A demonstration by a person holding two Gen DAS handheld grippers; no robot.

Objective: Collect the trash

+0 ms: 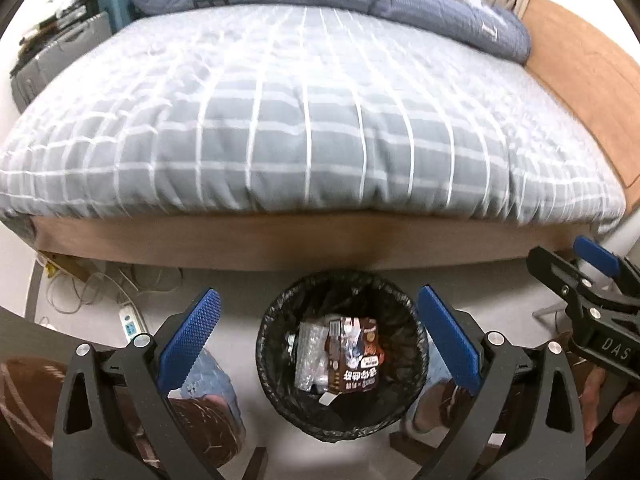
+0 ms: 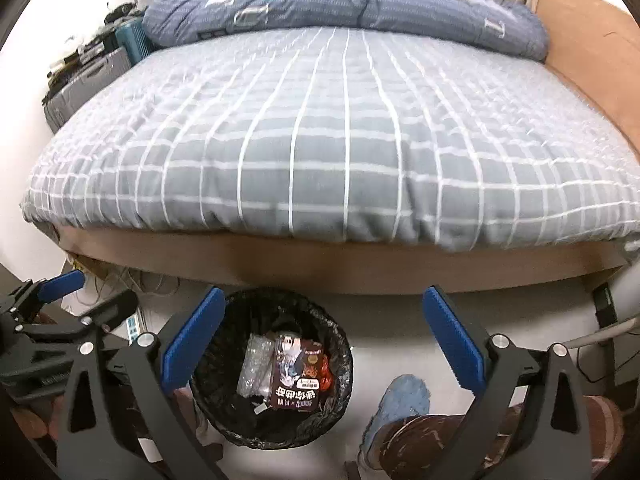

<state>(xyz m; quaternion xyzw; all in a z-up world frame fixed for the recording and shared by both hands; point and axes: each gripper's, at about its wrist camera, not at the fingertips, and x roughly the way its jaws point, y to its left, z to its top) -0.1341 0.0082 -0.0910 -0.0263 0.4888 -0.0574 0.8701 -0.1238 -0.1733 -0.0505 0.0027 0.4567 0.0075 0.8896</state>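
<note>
Black-lined trash bin (image 1: 342, 364) holding brown snack wrapper (image 1: 354, 356), left gripper (image 1: 332, 344) and right gripper (image 2: 324, 344) spread wide, empty

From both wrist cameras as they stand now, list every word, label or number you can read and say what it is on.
"DAS": white letters on the black body of the right gripper, at the right edge of the left wrist view; the word may run on out of view.
Brown snack packet in the trash bin: large white characters, seen upside down, not legible enough to quote.
Blue quilt: pale letter-like shapes, too blurred to read.
</note>
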